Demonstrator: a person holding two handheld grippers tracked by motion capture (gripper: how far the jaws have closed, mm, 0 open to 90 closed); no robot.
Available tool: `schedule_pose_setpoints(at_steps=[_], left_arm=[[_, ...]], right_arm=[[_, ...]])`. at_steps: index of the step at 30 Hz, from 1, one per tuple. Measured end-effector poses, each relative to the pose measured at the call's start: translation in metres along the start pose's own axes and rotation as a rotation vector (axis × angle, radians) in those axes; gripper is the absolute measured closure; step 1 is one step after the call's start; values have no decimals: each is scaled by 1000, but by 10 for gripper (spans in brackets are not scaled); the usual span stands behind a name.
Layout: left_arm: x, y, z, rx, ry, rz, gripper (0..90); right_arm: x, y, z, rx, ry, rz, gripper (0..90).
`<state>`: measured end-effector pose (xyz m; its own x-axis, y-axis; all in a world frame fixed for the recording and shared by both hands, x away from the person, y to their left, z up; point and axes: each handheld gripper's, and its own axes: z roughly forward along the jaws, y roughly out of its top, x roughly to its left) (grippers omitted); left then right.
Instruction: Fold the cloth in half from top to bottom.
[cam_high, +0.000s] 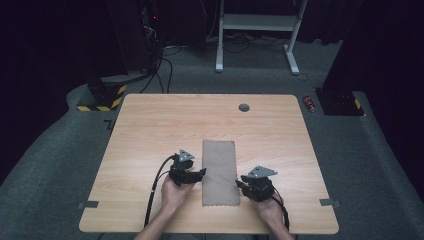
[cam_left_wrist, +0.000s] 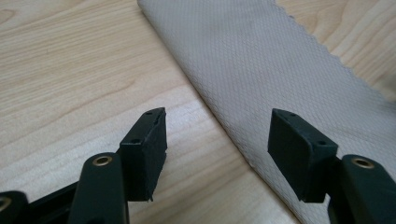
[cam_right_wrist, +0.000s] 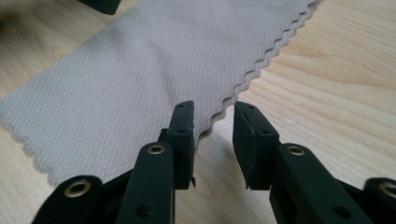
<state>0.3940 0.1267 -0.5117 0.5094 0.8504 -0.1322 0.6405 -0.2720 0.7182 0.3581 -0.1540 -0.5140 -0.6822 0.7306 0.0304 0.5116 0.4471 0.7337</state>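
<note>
Beige cloth (cam_high: 219, 172), folded into a long strip, lies flat near the table's (cam_high: 150, 125) front edge. My left gripper (cam_left_wrist: 217, 149) straddles its folded edge, jaws wide; my right gripper (cam_right_wrist: 213, 140), jaws narrow, brackets the scalloped edge ungripped. I judge another fold remains.

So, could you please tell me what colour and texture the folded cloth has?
The cloth is beige-grey with a fine diamond weave, clearest in the right gripper view.
</note>
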Motion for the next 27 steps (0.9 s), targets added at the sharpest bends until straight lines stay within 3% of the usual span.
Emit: schedule_pose_setpoints(at_steps=[4, 8, 14, 15, 20, 21, 27], left_arm=[[2, 6, 2, -5, 11, 7, 380], [7, 8, 4, -6, 9, -18, 391], [11, 17, 9, -11, 23, -3, 402], [13, 19, 10, -20, 19, -21, 406], [15, 26, 18, -1, 36, -22, 404], [16, 28, 21, -21, 39, -41, 408], [20, 33, 33, 34, 70, -16, 406]], right_arm=[[-1, 5, 4, -2, -4, 14, 683], [-3, 11, 10, 10, -2, 19, 692], [-4, 15, 18, 11, -4, 31, 715], [-5, 18, 21, 9, -10, 26, 718], [-5, 28, 27, -6, -13, 28, 722], [-5, 32, 31, 8, -14, 24, 723], [-8, 38, 41, 31, -31, 1, 725]])
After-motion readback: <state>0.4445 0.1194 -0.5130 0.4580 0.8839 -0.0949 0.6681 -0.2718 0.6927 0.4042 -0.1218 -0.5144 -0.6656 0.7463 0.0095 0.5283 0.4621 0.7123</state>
